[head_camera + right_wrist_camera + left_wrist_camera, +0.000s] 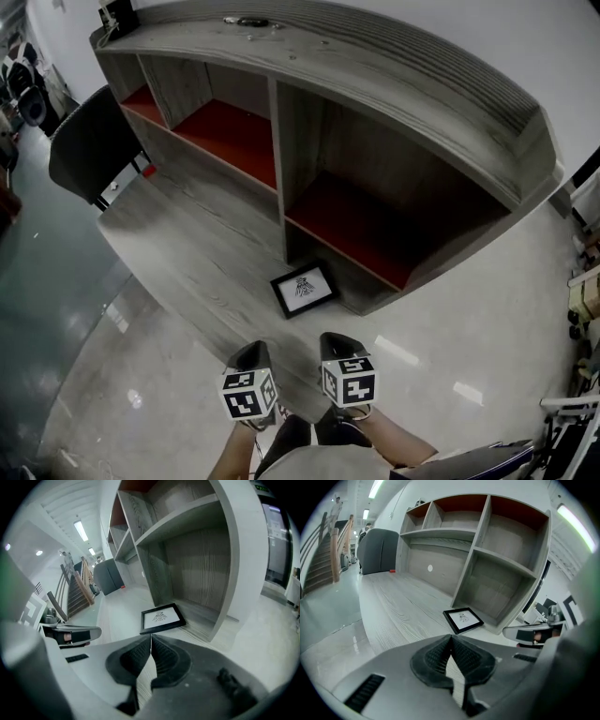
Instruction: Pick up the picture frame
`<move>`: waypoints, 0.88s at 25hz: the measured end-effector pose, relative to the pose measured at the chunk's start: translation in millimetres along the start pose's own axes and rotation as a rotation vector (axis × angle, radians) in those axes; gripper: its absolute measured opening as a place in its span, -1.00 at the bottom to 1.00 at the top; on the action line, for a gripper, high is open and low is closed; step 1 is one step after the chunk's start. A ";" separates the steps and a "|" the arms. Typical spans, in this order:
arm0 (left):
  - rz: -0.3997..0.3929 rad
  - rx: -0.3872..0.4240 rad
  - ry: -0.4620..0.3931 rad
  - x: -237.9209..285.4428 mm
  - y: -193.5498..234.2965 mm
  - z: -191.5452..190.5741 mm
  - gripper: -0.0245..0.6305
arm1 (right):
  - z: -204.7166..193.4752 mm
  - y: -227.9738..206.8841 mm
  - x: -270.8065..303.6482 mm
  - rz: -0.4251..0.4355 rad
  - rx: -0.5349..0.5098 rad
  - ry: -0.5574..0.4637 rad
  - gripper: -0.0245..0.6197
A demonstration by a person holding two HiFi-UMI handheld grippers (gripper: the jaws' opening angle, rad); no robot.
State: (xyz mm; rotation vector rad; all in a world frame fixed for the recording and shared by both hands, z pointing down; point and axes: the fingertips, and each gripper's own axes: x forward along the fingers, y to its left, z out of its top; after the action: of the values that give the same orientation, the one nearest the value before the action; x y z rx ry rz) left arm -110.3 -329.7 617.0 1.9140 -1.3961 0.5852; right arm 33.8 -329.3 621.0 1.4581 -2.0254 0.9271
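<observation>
A black picture frame [304, 289] with a white print of a small dark drawing lies flat on the grey wooden floor panel, just in front of the shelf unit's lower right compartment. It also shows in the left gripper view, picture frame [462, 619], and in the right gripper view, picture frame [161, 618]. My left gripper [253, 354] and right gripper [339, 344] hang side by side short of the frame, both pointing towards it. In each gripper view the jaws meet at their tips with nothing between them: left gripper [451, 637], right gripper [151, 636].
A large grey wooden shelf unit [375, 141] with red compartment floors stands behind the frame. A dark chair [89, 145] sits at the far left. The wooden panel [197, 253] borders glossy floor [141, 394]. A staircase [323, 555] rises at the left in the left gripper view.
</observation>
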 end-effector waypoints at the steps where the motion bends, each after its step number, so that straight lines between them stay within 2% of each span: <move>1: 0.003 -0.006 0.005 2.2 1.3 -2.7 -0.89 | -3.4 -0.9 2.4 0.003 -0.001 0.009 -0.82; 13: -0.004 -0.031 0.055 39.7 2.6 -26.7 -0.89 | -31.6 -16.4 30.5 0.011 0.002 0.082 -0.82; 22: -0.043 -0.030 0.016 66.8 -5.1 -2.9 -0.89 | -28.8 -28.0 40.9 0.002 0.000 0.088 -0.82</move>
State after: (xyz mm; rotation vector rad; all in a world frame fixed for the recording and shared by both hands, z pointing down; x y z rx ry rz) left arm -83.9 -369.1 664.4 1.9071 -1.3425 0.5548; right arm 47.0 -339.0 676.0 1.3909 -1.9639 0.9745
